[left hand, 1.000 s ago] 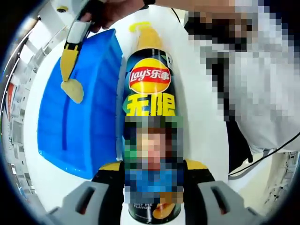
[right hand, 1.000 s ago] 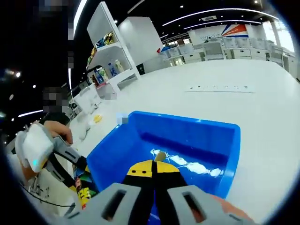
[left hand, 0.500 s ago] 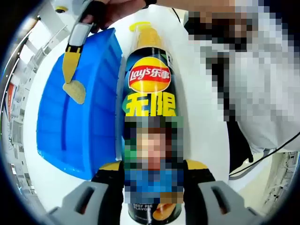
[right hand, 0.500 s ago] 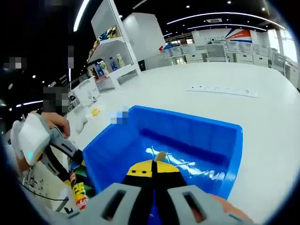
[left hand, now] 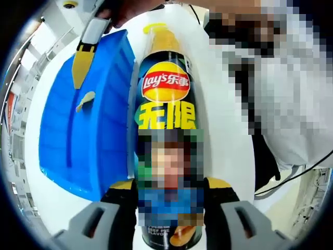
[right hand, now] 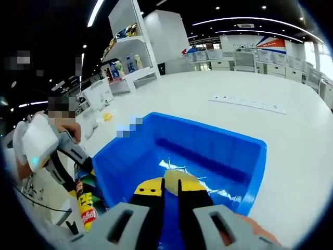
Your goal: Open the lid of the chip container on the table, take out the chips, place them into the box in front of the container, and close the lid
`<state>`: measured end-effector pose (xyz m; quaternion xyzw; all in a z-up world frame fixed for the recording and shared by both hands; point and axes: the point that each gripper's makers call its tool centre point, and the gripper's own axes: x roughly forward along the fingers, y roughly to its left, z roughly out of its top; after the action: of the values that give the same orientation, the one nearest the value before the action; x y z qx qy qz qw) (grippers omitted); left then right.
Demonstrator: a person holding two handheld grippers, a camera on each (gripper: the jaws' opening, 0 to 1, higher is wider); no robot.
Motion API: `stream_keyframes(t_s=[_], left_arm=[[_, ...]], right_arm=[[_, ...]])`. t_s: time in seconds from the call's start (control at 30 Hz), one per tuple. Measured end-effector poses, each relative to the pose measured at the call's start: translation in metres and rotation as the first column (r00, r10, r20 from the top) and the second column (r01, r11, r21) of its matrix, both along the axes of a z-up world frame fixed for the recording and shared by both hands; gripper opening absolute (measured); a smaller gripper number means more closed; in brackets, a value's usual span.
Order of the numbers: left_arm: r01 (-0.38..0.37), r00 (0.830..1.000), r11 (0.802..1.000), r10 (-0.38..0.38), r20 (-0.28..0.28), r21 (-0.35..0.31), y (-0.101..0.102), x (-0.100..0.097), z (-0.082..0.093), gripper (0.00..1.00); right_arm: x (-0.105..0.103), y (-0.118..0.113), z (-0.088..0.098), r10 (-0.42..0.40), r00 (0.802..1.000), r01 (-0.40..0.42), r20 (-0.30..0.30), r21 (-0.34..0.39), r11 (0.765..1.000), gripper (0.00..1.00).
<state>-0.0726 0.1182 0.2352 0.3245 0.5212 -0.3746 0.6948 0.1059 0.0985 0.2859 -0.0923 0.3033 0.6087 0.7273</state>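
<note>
Cardboard tube of glossy dark print, the chip container [left hand: 165, 135] is a long cylinder with a red-and-yellow logo and bold yellow characters, its far end yellow. It lies along the white desk [left hand: 221, 130], and the left gripper [left hand: 170, 195] is clamped on it, a yellow-tipped jaw on either side. Just beside it stands the box [left hand: 86, 135], smooth bright-blue plastic with sloping walls (glare streaks its floor). One pale curved chip [left hand: 85, 100] lies inside. The right gripper [right hand: 170, 188] hangs over the box, its jaws a narrow slit apart and holding nothing.
</note>
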Motion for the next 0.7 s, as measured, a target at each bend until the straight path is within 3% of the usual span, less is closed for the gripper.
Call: stream_keyframes(t_s=[0.37, 0.5, 0.7], left_arm=[[-0.002, 1.0, 1.0, 0.002, 0.001, 0.003, 0.001, 0.0, -0.001, 0.52], [-0.002, 1.0, 1.0, 0.002, -0.001, 0.004, 0.001, 0.0, -0.001, 0.52], [-0.003, 1.0, 1.0, 0.003, -0.003, 0.006, 0.0, -0.001, -0.002, 0.52]], right_arm=[[0.001, -0.006, 0.004, 0.0, 1.0, 0.0, -0.005, 0.011, 1.0, 0.11], [-0.003, -0.011, 0.016, -0.001, 0.997, 0.006, -0.071, 0.076, 0.997, 0.12], [-0.006, -0.029, 0.031, 0.012, 0.998, -0.005, -0.055, 0.127, 0.992, 0.16]])
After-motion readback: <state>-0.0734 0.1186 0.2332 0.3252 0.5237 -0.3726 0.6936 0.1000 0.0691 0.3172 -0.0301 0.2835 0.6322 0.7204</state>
